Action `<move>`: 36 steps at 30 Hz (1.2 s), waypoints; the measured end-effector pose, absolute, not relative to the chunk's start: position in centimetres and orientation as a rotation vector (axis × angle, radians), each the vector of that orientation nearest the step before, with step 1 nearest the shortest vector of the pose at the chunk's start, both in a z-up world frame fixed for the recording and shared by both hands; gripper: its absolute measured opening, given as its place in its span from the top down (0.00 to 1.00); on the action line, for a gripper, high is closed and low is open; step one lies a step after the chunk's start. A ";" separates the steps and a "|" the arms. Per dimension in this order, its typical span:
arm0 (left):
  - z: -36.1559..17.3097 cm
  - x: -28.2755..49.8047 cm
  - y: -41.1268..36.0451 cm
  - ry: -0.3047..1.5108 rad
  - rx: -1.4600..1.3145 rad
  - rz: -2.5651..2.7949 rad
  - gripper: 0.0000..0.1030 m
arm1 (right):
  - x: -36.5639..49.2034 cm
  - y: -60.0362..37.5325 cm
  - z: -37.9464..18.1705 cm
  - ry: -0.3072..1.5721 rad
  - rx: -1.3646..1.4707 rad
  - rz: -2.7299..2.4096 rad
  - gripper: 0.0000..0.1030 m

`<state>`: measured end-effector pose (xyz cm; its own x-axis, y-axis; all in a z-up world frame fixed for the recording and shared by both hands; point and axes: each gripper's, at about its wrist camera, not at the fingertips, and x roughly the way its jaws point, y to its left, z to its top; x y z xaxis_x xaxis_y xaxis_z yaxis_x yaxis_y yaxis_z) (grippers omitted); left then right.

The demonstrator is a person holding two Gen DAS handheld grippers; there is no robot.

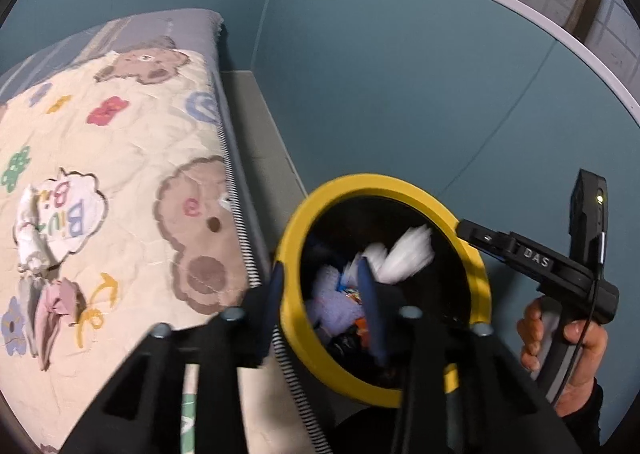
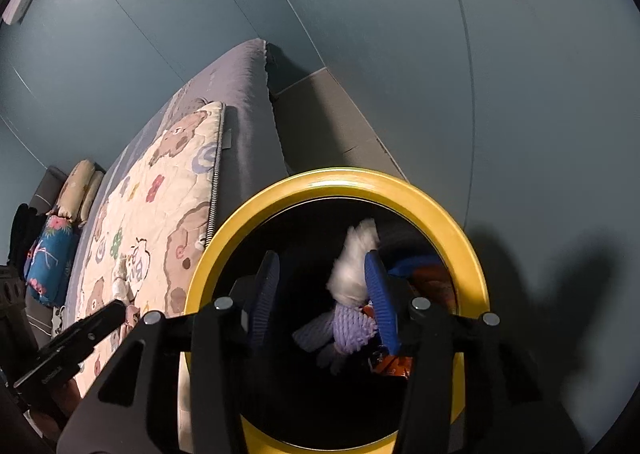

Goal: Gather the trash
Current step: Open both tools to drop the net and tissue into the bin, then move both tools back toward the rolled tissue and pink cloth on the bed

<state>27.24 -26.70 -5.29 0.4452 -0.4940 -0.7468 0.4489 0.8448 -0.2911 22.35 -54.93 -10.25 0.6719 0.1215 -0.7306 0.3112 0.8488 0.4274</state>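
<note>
A black bin with a yellow rim (image 1: 380,184) stands on the floor beside the bed, and both grippers hang over its mouth. My left gripper (image 1: 322,302) is open, with nothing between its blue fingers. A blurred white tissue (image 1: 400,254) is just past its right finger, inside the bin. My right gripper (image 2: 322,298) is open too. A white tissue (image 2: 356,266) lies loose against its right finger, above a purple knitted item (image 2: 348,328) and orange wrappers in the bin (image 2: 340,178). More crumpled tissue (image 1: 30,230) and a pink scrap (image 1: 56,306) lie on the bed.
The bed with a bear-print quilt (image 1: 132,182) runs along the bin's left side. Blue wall panels (image 1: 400,74) stand close behind, with a grey ledge (image 1: 256,134) at their foot. Pillows (image 2: 60,246) lie at the bed's far end. A hand (image 1: 560,346) grips the right tool's handle.
</note>
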 end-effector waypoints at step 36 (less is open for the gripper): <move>-5.4 32.1 -4.2 0.904 -0.175 -0.117 0.22 | 26.6 -36.8 -5.9 0.871 0.371 0.251 0.40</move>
